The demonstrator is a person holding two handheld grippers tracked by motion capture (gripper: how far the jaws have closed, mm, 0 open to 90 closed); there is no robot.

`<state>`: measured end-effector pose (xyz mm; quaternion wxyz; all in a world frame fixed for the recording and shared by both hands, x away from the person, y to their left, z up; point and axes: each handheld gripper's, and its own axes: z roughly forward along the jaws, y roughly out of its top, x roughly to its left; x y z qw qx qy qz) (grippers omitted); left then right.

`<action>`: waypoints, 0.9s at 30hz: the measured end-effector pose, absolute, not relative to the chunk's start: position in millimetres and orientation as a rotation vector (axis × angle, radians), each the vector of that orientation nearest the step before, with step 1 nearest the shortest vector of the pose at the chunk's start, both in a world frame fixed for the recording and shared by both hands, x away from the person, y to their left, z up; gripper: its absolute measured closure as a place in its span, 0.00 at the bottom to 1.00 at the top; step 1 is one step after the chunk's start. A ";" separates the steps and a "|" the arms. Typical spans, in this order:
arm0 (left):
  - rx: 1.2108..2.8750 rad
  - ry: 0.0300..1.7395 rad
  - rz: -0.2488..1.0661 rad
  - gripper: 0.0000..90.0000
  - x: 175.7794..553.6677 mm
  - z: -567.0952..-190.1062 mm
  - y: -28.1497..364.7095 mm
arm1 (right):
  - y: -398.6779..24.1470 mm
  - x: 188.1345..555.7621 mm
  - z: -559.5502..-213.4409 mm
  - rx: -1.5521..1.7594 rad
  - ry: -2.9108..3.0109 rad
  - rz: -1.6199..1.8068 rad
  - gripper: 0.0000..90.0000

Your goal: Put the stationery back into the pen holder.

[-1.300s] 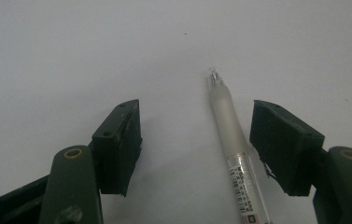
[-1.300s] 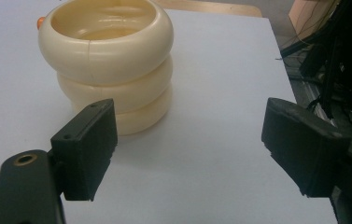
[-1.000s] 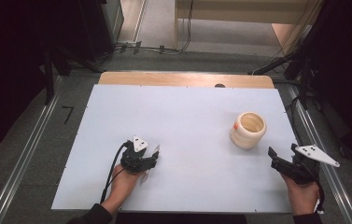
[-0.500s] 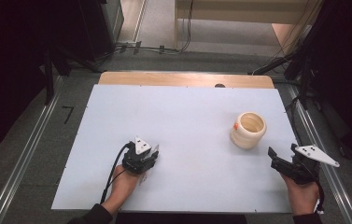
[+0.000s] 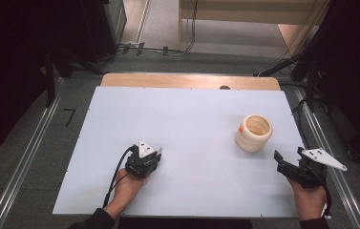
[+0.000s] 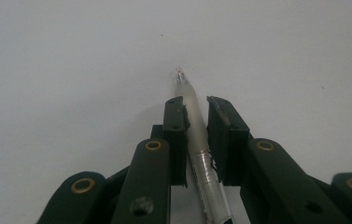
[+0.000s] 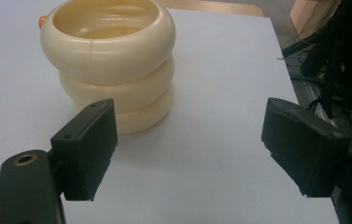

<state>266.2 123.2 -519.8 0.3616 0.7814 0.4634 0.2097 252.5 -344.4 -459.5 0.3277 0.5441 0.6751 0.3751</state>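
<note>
The left gripper (image 6: 196,109) points down at the pale blue-white table top (image 5: 192,119), near its front edge and left of centre, with its 2 black jaws pressed against a slim frosted translucent plastic pen (image 6: 197,135). The pen lies flat on the surface, its tip pointing away from the hand, and the jaws take it from both sides across the barrel. That suits a thing too thin to catch any other way. In the high view this gripper (image 5: 144,162) covers the pen.

The right gripper (image 7: 187,144) rests at the table's front right corner with its jaws wide apart and nothing between them. Ahead of it, well apart from the pads, stands a cream ribbed plastic holder shaped like 3 stacked rings (image 7: 110,65), upright and open at the top, with a small orange spot at its rim. It reads as the place where the pen is meant to go, and the right gripper (image 5: 294,169) seems parked ready to steady it.

Compared with the frame 1 second earlier, the left jaws have just been closing onto the pen. Both hands, the holder and the right jaws sit as they did.
</note>
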 end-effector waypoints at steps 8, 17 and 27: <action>2.012 1.191 0.538 0.89 266.4 -519.6 123.9 | -344.2 252.5 -459.4 1.421 1.769 0.984 0.19; 1.972 1.215 0.519 0.90 267.8 -516.3 128.3 | -344.5 251.9 -458.8 1.417 1.768 0.989 0.19; 1.928 1.222 0.512 0.90 266.9 -509.4 132.1 | -343.1 251.5 -458.0 1.411 1.768 0.993 0.19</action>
